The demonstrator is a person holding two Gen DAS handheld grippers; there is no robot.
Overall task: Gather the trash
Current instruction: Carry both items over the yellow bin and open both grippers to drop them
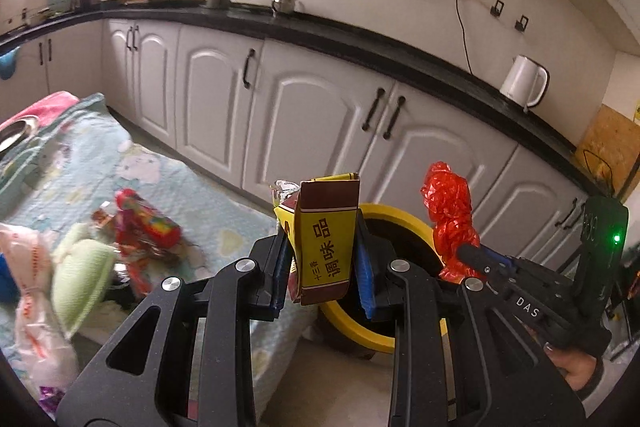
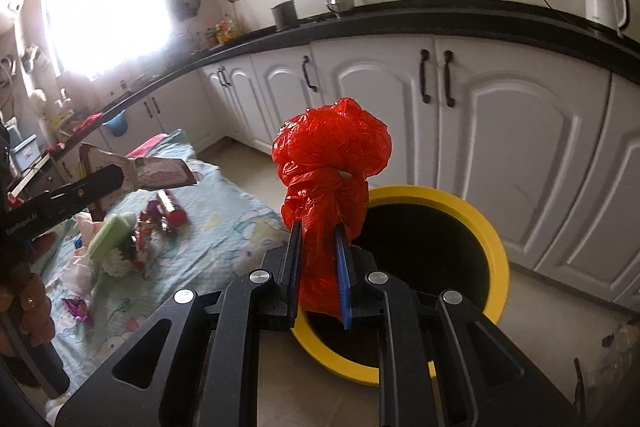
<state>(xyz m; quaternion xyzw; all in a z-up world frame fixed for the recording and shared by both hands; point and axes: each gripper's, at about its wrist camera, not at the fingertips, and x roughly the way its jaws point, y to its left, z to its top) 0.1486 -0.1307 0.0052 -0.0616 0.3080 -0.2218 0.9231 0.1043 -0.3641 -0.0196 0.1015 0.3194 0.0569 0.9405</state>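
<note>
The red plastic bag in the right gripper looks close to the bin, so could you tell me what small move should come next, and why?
Probably open the right gripper. It is shut on the crumpled red plastic bag, which appears to hang over the near rim of the yellow-rimmed bin, so releasing should drop it inside. The left gripper, holding the yellow seasoning box, can follow.

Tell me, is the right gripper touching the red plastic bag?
Touching. The right wrist view shows the right gripper with both fingers pressed against the red plastic bag, which bulges out above them, over the yellow bin.
</note>
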